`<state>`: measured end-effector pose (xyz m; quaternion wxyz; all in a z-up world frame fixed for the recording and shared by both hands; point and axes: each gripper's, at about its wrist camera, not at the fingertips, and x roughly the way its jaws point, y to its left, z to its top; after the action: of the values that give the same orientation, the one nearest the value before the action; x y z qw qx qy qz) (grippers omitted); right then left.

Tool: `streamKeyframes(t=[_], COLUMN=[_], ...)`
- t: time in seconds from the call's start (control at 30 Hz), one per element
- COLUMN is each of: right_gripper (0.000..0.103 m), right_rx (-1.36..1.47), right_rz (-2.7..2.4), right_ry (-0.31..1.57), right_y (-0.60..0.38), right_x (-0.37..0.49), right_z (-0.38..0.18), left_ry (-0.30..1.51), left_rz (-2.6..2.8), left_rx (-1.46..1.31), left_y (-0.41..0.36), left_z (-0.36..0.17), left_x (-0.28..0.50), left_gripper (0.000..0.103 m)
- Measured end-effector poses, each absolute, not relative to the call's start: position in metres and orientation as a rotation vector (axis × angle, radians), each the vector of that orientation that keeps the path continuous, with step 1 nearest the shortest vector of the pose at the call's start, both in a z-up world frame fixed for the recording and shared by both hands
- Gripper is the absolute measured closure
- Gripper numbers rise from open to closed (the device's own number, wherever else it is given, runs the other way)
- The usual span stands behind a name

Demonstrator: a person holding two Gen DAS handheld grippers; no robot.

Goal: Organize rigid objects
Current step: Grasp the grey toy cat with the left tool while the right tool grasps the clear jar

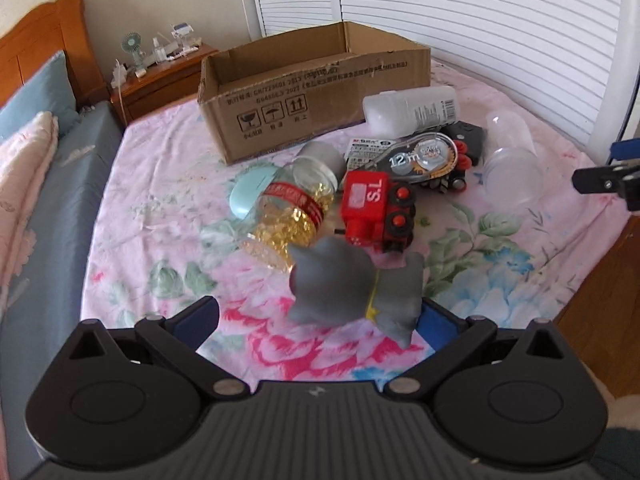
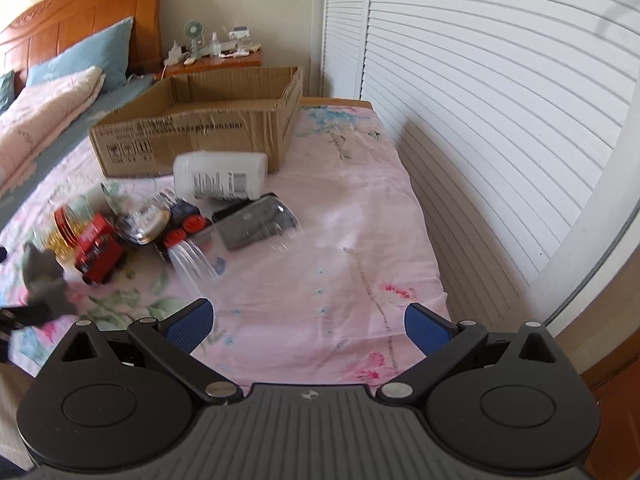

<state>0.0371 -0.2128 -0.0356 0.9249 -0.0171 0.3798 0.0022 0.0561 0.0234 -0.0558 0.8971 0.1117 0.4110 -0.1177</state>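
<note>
Our left gripper (image 1: pixel 320 316), jaws spread, barely brackets the grey toy (image 1: pixel 352 292) at lower centre; closing off-centre, we risk squeezing it out. Our right gripper (image 2: pixel 310 320) gapes empty.

Left claw (image 1: pixel 318 318) gapes wide, low over the bed; right claw (image 2: pixel 310 320) likewise spread.
</note>
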Motion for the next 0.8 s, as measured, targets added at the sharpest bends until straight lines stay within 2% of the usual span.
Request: streamKeyframes(t=[0.2,0.5,0.8], right_gripper=[0.0,0.0,0.0], right_rx=[-0.065,-0.174,-0.148], right_rz=[0.107,0.202,0.264], right_ry=[0.815,0.843,0.852], right_y=[-0.216,-0.211,-0.215], right_x=[0.046,0.055,0.065], right_z=[-0.056,-0.07,-0.072], left_ry=[0.874,0.897,0.867], left_rz=[-0.323,-0.364,-0.396], left_rx=[0.117,0.149,0.161], left_y=[0.025,0.019,0.025], left_z=[-0.066,-0.079,-0.081], left_x=[0.065,0.072,0.074], left_gripper=[0.001,0.001,0.001])
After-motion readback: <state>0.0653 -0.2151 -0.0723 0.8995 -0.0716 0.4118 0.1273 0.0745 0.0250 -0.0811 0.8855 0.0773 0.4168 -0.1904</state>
